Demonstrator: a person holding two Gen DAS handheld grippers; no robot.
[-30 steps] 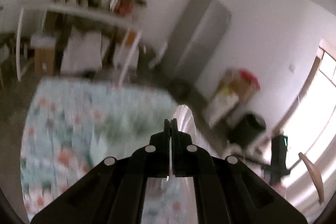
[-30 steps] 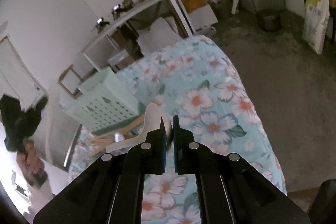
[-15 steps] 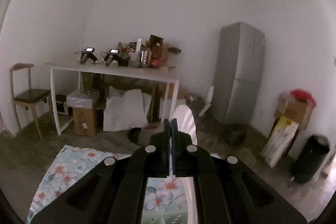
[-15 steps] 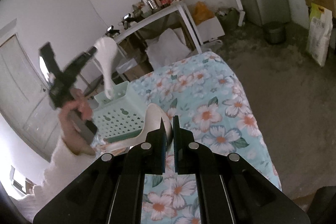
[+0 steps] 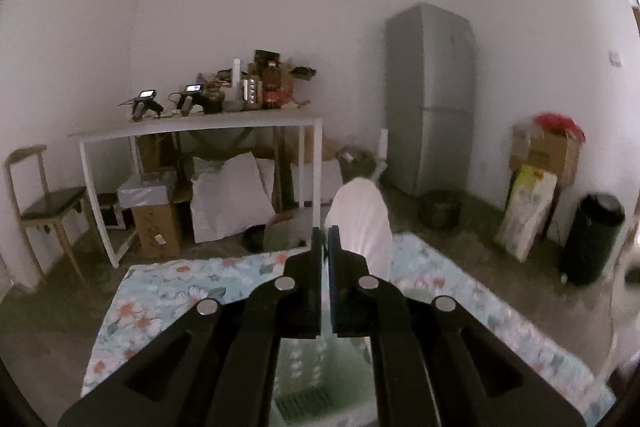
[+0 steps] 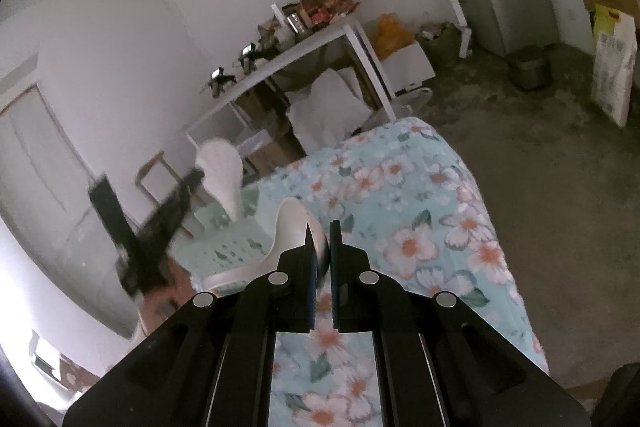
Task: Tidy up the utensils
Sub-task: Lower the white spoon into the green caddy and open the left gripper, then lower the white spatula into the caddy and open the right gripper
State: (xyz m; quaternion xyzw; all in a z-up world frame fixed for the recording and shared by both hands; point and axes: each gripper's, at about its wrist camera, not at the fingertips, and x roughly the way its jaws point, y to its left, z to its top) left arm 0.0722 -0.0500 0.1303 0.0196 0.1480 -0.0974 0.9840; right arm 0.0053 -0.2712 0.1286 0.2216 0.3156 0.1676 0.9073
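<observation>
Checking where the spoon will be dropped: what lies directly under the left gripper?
Under the left gripper, shut on a white plastic rice paddle, sits the mint-green perforated plastic basket on the floral tablecloth. Its slotted bottom looks bare; the fingers cover the rest.

Grey fridge (image 5: 430,99), white table (image 5: 200,125), chair (image 5: 44,199)

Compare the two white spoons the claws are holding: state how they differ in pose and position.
The left claw holds the flat white rice paddle pointing up and forward, above the green basket. The right claw grips the white ladle by its deep bowl, handle trailing left and down over the basket. The paddle is broad and flat; the ladle is scooped. Both are white, pinched in shut claws.
</observation>
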